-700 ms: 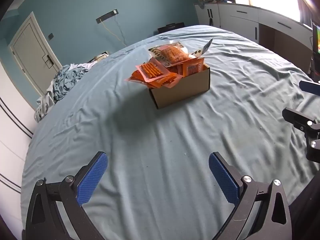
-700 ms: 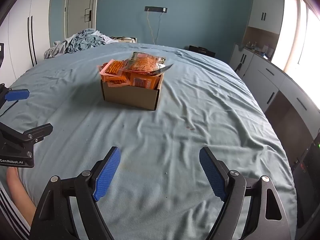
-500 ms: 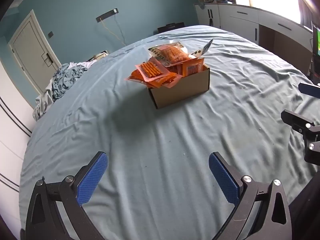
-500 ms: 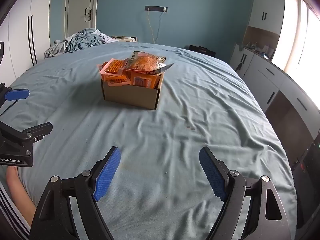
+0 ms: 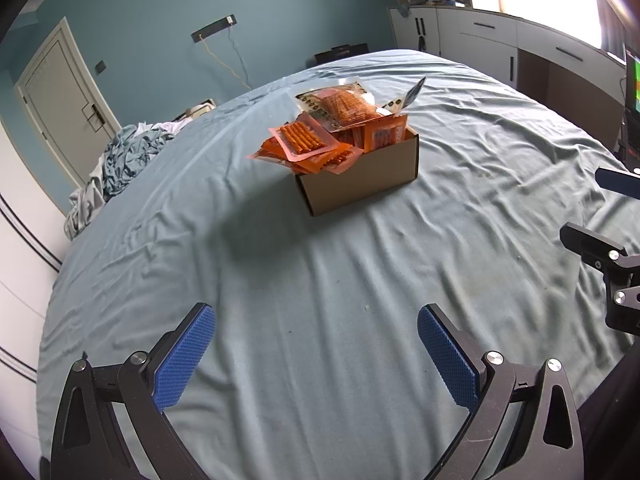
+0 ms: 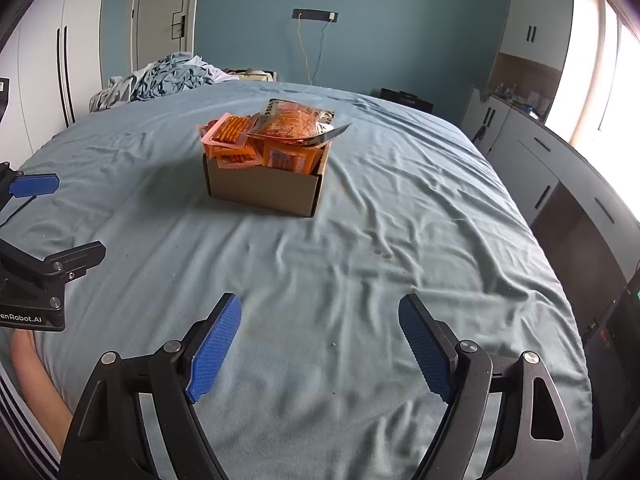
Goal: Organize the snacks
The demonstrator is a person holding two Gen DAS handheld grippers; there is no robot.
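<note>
Right wrist view shows the bed bearing a cardboard box heaped with light, crinkly orange snack packets, best pinched by a flat edge, well ahead of the empty, wide-open right gripper and left gripper.

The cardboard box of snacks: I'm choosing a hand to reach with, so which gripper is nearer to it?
Neither clearly. The left gripper and right gripper, both open and empty, hover side by side over the near sheet, well short of the cardboard box.
</note>
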